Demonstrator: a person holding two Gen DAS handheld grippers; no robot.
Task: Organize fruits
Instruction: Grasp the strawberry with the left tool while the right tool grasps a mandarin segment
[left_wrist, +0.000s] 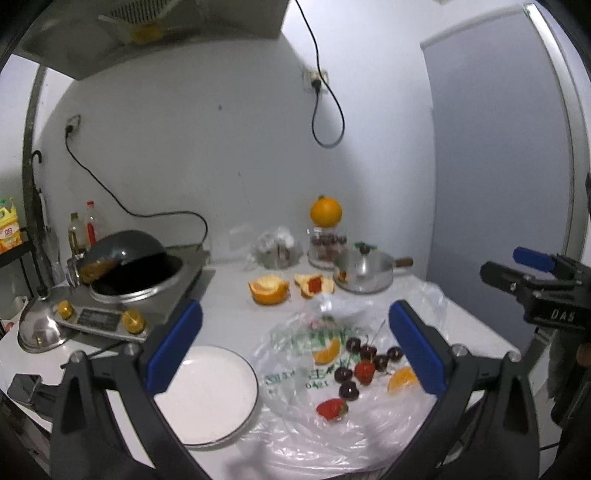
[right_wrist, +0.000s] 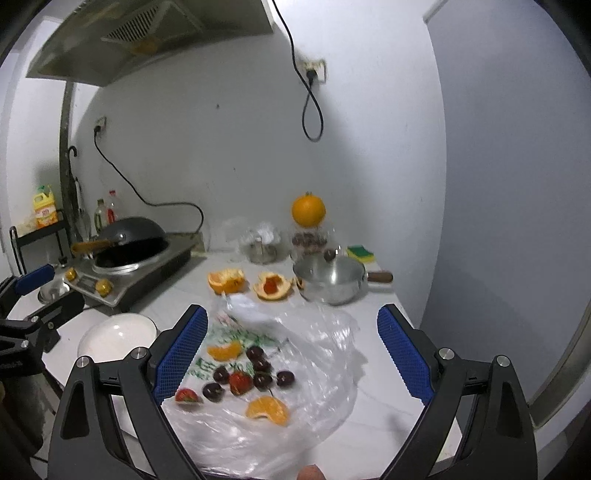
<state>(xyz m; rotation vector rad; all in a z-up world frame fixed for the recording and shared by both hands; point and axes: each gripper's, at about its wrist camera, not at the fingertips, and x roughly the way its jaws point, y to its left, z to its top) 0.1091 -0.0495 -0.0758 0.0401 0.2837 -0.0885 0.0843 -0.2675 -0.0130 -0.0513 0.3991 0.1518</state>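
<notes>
Fruit lies loose on a crumpled clear plastic bag spread flat on the counter. At centre, a whole red strawberry sits among six dark cherries, several touching it. A second strawberry lies apart at 9 o'clock of the cluster. One peeled orange segment rests at 11 o'clock; another orange segment lies at 5 o'clock. An empty white plate stands just beside the bag, at 9 o'clock. Farther back, a whole orange sits upright atop a glass jar.
</notes>
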